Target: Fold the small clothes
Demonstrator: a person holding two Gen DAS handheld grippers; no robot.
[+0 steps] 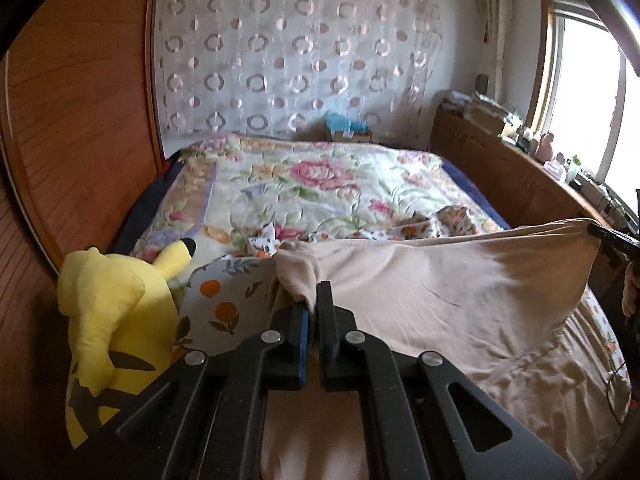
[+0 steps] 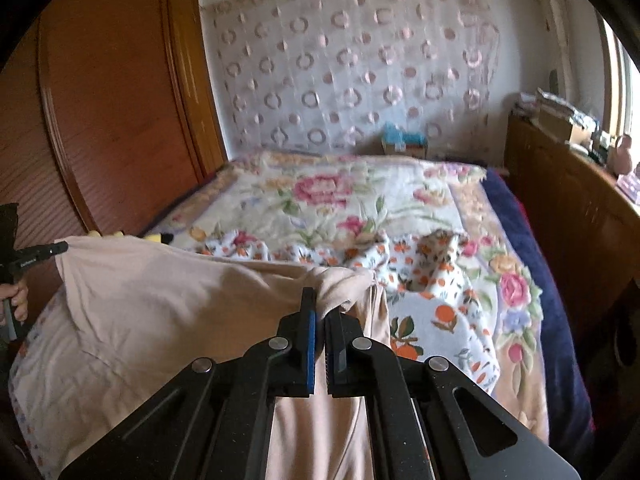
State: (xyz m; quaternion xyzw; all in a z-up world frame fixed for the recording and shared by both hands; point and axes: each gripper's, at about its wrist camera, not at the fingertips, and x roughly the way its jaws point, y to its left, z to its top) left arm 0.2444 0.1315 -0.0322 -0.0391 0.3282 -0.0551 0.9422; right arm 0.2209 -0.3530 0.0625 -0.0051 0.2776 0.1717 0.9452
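You have the beige cloth [image 1: 440, 280] by two top corners, one in each tool. It is soft, thin and light, so it sags in the middle and will flop if you let one side go. It looks a bit smooth, so it could slip if you tug hard. The corners are the best place to hold it, and that is where you are holding it now.

In the left view, your left gripper [image 1: 314, 304] sits at 6 o'clock. Its jaws are squeezed all the way shut with a bunched corner of the cloth pinched between them. The top edge of the cloth runs from there out to 3 o'clock, where the other tool grips the far corner.

In the right view, your right gripper [image 2: 320, 312] is also at 6 o'clock, jaws tight shut on its own bunched corner. The cloth stretches away to 9 o'clock, where your hand [image 2: 18, 300] holds the left tool.

Both tools point forward and tip down a little toward the bed [image 2: 340, 200]. The lower part of the cloth hangs down and rests over the orange-print clothes [image 2: 436, 316]. A yellow plush toy [image 1: 108, 320] sits at 8 o'clock in the left view, beside the cloth.

Keep both hands level, I think, so the edge stays straight for the fold.
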